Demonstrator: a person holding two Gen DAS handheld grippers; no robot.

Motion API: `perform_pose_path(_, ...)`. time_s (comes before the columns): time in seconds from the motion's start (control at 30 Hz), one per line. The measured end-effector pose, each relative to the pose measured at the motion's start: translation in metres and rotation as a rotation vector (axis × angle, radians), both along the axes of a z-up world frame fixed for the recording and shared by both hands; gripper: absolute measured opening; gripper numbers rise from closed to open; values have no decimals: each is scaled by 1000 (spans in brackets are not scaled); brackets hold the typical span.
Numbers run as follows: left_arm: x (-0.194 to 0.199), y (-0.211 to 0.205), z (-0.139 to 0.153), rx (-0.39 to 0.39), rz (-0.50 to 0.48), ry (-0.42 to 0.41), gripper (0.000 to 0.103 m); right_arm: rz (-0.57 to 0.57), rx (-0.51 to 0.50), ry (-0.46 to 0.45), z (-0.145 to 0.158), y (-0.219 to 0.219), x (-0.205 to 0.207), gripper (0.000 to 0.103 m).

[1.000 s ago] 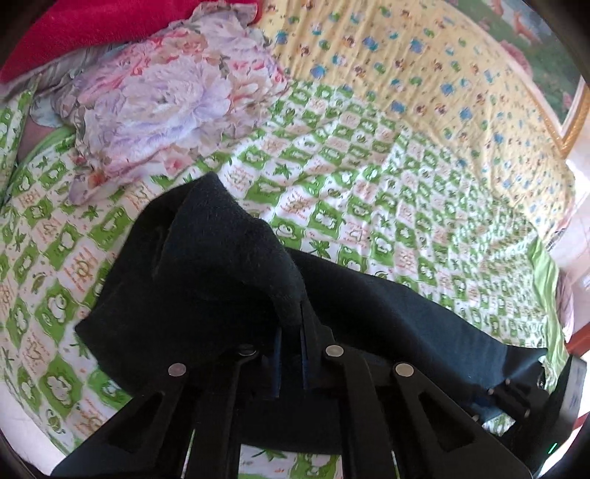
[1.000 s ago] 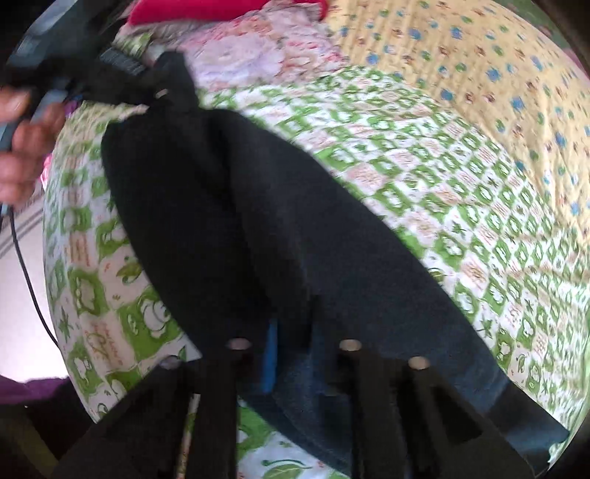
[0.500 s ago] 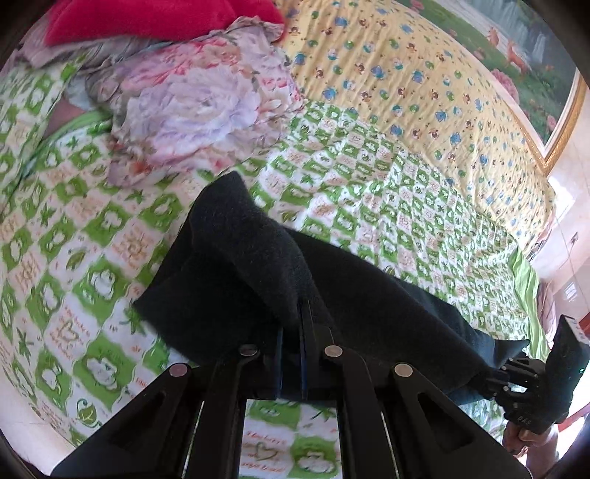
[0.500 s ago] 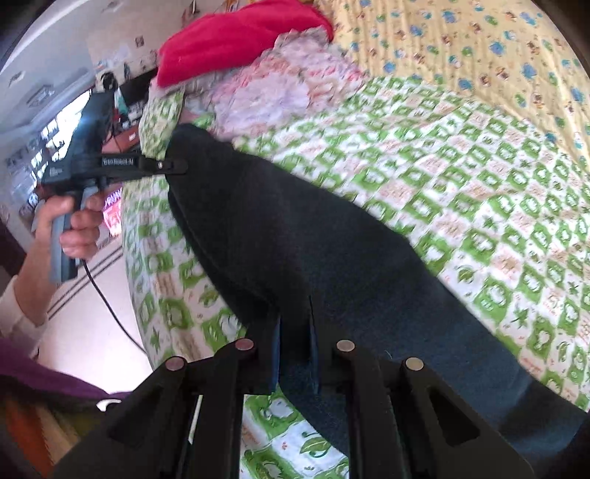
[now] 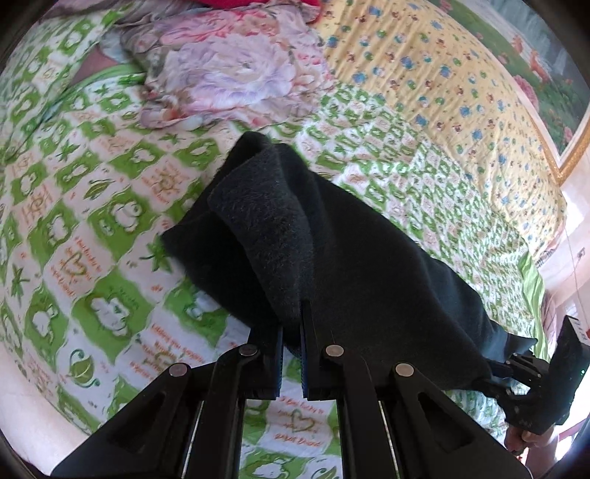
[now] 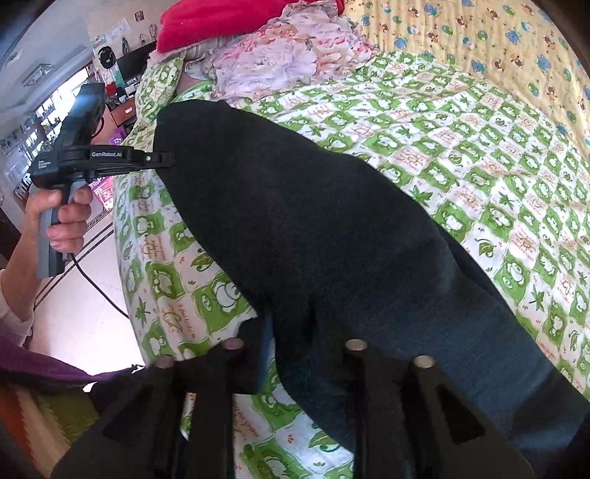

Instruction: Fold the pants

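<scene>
The dark fleece pants [image 5: 332,265] lie stretched across the green checked bedspread [image 5: 92,221] ahead of both tools. The left gripper [image 5: 291,331] pinches one end; the right gripper [image 6: 291,331] has just been opening, cloth between its loosened jaws. Soft, limp and thick, they should sag between grips, so hold at the end edges.

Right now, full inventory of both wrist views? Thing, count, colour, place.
pants: 1, dark navy-black, stretched along the near edge of the bed
checked bedspread: 1, green and white, under the pants
yellow sheet: 1, yellow with blue dots, far side
floral quilt: 1, pink-lilac, bunched at the head
red cloth: 1, red, behind the quilt
left gripper: 1, black, shut on the pants
right gripper: 1, black, jaws just opened, cloth between
left hand: 1, on the grip
</scene>
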State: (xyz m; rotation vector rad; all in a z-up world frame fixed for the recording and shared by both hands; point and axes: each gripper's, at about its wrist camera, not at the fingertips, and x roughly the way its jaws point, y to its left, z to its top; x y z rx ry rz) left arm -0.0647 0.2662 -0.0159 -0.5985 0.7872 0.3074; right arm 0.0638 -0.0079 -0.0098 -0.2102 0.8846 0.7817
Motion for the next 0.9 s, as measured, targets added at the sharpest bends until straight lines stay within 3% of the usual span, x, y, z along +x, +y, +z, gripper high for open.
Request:
perform_pose_path(0.03, -3, 0, 1, 8, 11, 2, 10, -2, -4, -6, 0, 0, -2, 47)
perform_pose_path(0.07, -5, 1, 3, 18, 24, 5, 14, -6, -5, -15, 1, 0, -4, 50)
perform_pose_path(0.2, -15, 7, 12, 28, 85, 13, 23, -23, 78, -1, 11, -12, -5, 50)
perform_pose_path(0.37, -23, 15, 20, 6, 126, 1, 46, -72, 197, 26, 27, -28, 3, 50)
perform_pose_path(0.57, -18, 20, 17, -15, 145, 28, 56, -147, 321, 85, 37, -45, 26, 50)
perform_pose_path(0.9, -5, 38, 5, -73, 173, 51, 56, -236, 384, 111, 42, -50, 69, 50)
